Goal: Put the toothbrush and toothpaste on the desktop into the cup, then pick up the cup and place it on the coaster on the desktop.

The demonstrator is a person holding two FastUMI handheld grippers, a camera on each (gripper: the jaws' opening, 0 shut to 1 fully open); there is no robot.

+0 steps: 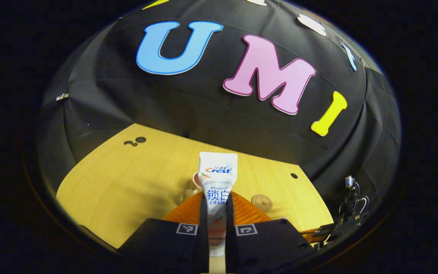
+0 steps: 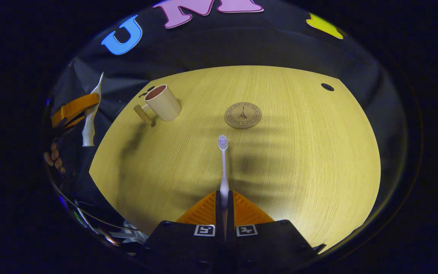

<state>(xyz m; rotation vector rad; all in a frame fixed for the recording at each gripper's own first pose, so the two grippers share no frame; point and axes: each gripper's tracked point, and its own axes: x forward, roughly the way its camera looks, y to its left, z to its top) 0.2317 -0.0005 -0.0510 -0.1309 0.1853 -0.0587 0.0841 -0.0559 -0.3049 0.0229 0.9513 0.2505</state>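
The left tongs [image 1: 216,213] squeeze the toothpaste [image 1: 216,182], held up above the bench [image 1: 127,179]. The right tongs [image 2: 224,207] pinch the toothbrush [image 2: 223,163], its brush end pointing to 12 o'clock. The coaster [image 2: 243,115] lies just past it, and the cup [image 2: 162,102] stands at 10 o'clock.

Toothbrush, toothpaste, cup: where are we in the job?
Done: both items are picked up. The left gripper is shut on the toothpaste, held upright above the table. The right gripper is shut on the toothbrush, bristles pointing forward. Left: the cup looks empty and stands on the table apart from the coaster; both drops and the cup move remain.
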